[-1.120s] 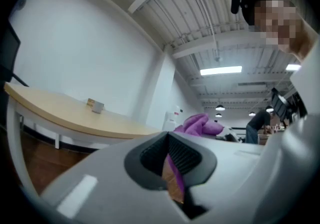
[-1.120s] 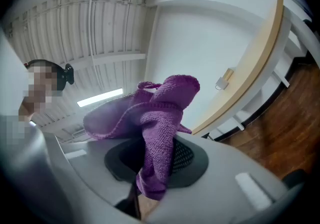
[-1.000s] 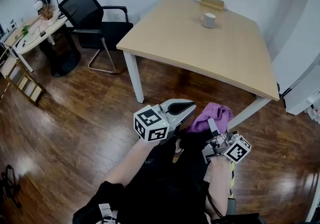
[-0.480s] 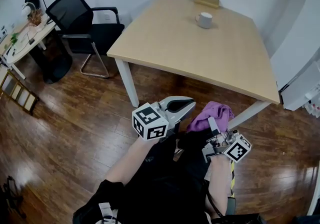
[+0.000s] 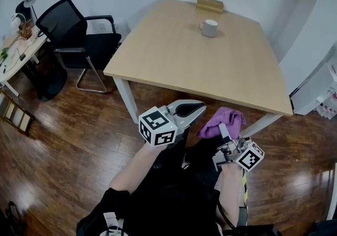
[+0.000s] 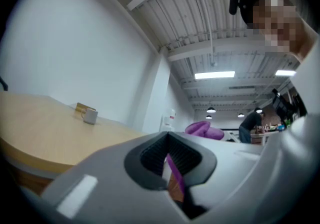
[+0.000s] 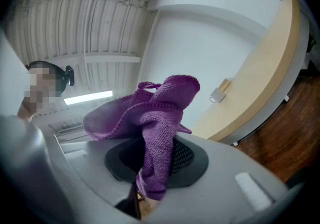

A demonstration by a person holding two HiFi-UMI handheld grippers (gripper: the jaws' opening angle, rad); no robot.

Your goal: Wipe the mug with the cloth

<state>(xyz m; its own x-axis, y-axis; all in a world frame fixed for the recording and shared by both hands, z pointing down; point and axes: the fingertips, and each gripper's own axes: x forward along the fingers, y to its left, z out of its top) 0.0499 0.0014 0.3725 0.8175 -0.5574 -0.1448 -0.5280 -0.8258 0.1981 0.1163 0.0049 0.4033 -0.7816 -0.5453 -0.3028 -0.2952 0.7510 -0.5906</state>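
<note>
A white mug stands near the far edge of the wooden table, beside a small wooden block; the mug also shows small in the left gripper view and the mug tiny in the right gripper view. My right gripper is shut on a purple cloth, which bunches up above its jaws; the cloth fills the middle of the right gripper view. My left gripper is shut and holds nothing. Both grippers hang close to my body, short of the table's near edge.
A black office chair stands left of the table, with a white desk beyond it. A white cabinet is at the right. Dark wood floor lies between me and the table.
The table and mug have drawn slightly closer and shifted left in the head view. Both grippers keep the same pose and grip.
</note>
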